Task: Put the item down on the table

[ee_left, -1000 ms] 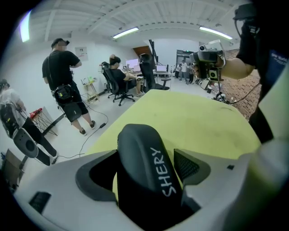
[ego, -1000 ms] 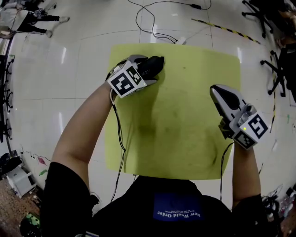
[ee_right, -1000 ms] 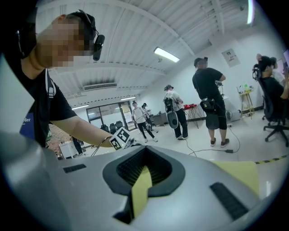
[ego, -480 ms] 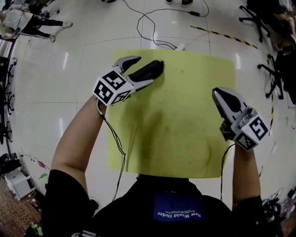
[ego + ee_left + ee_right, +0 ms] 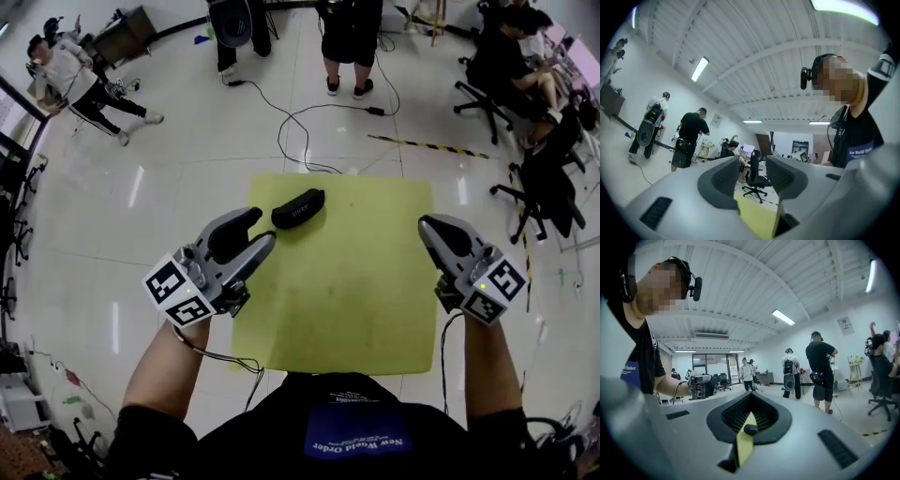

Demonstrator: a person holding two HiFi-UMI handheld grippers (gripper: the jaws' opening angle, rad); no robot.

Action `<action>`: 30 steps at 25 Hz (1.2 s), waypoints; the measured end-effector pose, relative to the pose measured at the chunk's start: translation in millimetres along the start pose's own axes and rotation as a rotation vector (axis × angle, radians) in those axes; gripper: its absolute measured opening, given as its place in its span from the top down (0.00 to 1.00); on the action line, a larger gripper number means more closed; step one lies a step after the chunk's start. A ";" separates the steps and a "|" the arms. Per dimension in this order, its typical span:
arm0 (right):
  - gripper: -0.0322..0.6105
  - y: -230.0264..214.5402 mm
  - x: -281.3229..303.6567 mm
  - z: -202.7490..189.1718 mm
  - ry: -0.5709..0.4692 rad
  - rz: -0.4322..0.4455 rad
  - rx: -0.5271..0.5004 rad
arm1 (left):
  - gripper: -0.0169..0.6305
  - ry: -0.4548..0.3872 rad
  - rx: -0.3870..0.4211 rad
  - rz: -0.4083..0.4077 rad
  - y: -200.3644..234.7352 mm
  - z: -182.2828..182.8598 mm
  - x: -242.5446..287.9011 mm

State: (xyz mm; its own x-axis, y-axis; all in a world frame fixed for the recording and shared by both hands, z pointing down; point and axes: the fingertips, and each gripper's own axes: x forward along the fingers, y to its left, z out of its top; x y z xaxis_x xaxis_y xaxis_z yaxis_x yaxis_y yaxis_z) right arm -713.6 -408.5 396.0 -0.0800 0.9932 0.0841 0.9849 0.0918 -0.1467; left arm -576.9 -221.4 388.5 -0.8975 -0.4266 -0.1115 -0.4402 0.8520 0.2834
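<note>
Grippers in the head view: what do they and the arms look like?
Both the left gripper and right gripper have light grey bodies, black-padded jaws and a white cube of black square markers. A black cable trails from each. The person wears a black short-sleeved shirt. The left jaws have just been closing, empty.

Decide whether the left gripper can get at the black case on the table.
Probably yes: bare table lies between left gripper and black case; its jaws, just closing, stand apart and empty.
</note>
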 end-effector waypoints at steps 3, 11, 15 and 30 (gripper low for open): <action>0.97 27.8 -24.3 20.1 0.003 -0.004 -0.013 | 0.78 -0.034 -0.004 0.002 -44.3 19.0 -32.9; 0.97 93.8 -84.7 24.6 -0.021 -0.006 0.096 | 0.91 -0.076 -0.058 0.056 -128.9 9.6 -83.5; 0.97 109.7 -100.1 8.7 -0.032 0.001 0.157 | 0.91 -0.063 -0.084 0.067 -144.8 -10.0 -81.3; 0.97 131.3 -99.5 0.4 -0.009 0.033 0.084 | 0.91 -0.006 -0.056 0.047 -167.9 -26.8 -68.0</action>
State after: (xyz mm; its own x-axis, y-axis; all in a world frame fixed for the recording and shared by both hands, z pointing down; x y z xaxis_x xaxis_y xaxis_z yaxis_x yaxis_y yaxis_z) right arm -576.4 -495.3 368.0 -0.0492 0.9964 0.0686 0.9708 0.0638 -0.2311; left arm -441.2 -343.6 374.1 -0.9174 -0.3847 -0.1022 -0.3956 0.8526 0.3415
